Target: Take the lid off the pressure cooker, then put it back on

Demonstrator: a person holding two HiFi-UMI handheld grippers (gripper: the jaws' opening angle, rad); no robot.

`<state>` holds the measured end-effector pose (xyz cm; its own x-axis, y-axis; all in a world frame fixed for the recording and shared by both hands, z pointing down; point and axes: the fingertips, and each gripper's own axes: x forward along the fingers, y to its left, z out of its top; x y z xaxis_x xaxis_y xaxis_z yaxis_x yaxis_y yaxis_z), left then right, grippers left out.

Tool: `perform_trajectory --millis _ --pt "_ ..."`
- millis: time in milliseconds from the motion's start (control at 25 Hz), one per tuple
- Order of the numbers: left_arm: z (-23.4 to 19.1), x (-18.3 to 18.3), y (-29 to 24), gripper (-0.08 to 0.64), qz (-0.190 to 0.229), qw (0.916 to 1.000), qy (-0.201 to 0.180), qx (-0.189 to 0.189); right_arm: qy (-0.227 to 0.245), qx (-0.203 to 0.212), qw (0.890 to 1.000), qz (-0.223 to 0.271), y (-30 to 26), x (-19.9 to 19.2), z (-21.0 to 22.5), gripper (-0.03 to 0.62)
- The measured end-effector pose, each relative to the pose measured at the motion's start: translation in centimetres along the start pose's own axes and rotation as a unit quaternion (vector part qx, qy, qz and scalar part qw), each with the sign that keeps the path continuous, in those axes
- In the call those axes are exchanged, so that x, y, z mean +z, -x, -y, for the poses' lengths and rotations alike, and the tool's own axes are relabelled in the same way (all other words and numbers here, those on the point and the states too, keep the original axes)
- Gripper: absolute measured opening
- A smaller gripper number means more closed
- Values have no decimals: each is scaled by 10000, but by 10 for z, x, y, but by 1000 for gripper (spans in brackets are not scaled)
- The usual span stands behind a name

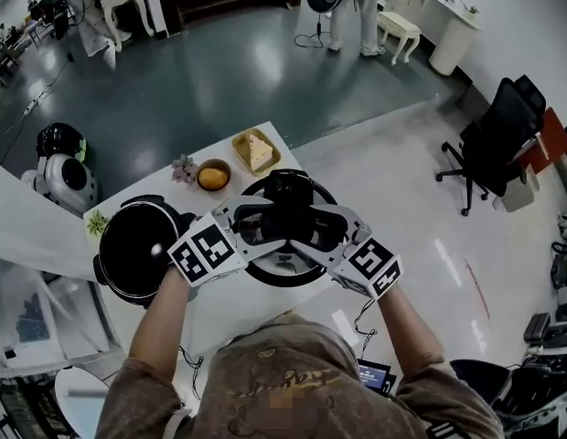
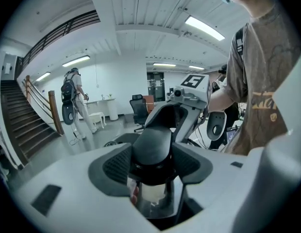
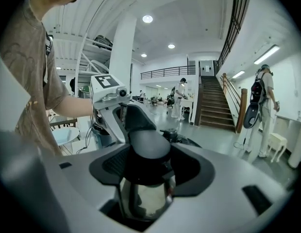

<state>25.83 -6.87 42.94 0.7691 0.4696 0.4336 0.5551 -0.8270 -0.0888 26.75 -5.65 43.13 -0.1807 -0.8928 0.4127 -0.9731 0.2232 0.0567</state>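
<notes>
Lid (image 1: 282, 268) is being held off the cooker (image 1: 135, 248), just to its right, over the edge of the white table (image 1: 215, 307). On one side the left gripper (image 1: 245, 229) is clamping a black side handle (image 2: 151, 147); across from it the right gripper (image 1: 331, 234) is clamping the opposite handle (image 3: 148, 149). Both sets of jaws are standing wide, pads pressing on the handles. Cooker is sitting open on the table, near a small bowl (image 1: 213, 176) and a yellow tray (image 1: 256, 151).

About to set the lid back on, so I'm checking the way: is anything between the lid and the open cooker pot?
Nothing visible does. The lid is held by its handle in the left gripper and right gripper, beside the open cooker pot. The small bowl and yellow dish sit farther back, off that path.
</notes>
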Motion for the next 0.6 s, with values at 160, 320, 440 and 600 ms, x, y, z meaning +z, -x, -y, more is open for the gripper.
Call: perform_trajectory --millis 160,320,440,600 --pt "6 -25 -19 262 -207 9996 167 22 -96 172 9998 -18 -7 -30 0 264" --pt "12 -50 -37 262 -346 9987 360 38 -149 340 9993 -97 -14 -61 0 262" --pt "14 -65 -50 262 -377 9982 472 46 -209 427 9988 -139 -19 -80 3 262" --pt "10 -84 -64 262 -404 9973 620 34 -281 528 9980 -183 -29 -101 9 264"
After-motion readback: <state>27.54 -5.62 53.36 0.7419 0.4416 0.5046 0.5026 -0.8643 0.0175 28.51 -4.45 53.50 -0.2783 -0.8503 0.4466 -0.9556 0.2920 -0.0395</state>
